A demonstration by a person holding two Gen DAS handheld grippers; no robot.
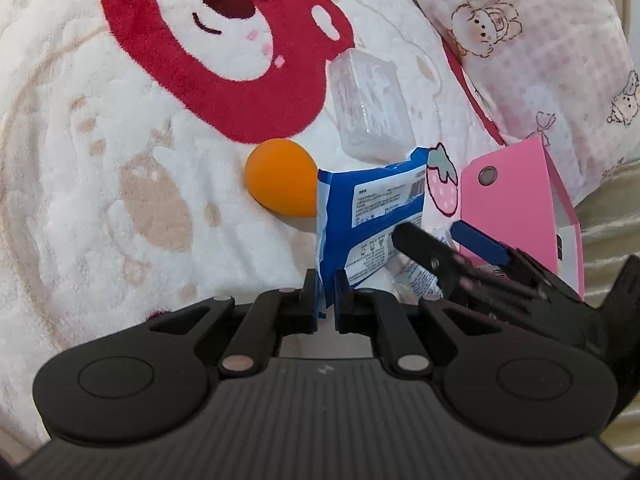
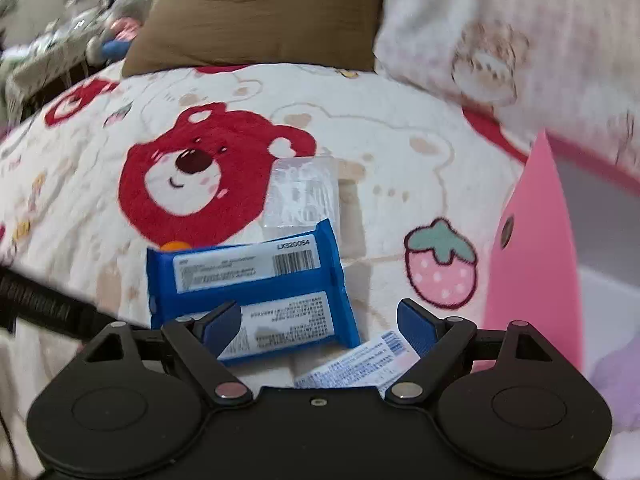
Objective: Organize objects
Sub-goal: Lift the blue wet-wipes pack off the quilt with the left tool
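Under my grippers is a bed with a white fleece blanket (image 1: 100, 208), printed with a red bear (image 1: 224, 52) and a pink strawberry (image 2: 440, 264). On the blanket lie an orange sponge (image 1: 280, 176), a clear box (image 1: 368, 108) just behind it, and a white packet (image 2: 356, 368). A pink box (image 1: 516, 208) stands open at the right. A checked pillow (image 1: 532, 48) and a brown pillow (image 2: 260, 12) lie at the far side.
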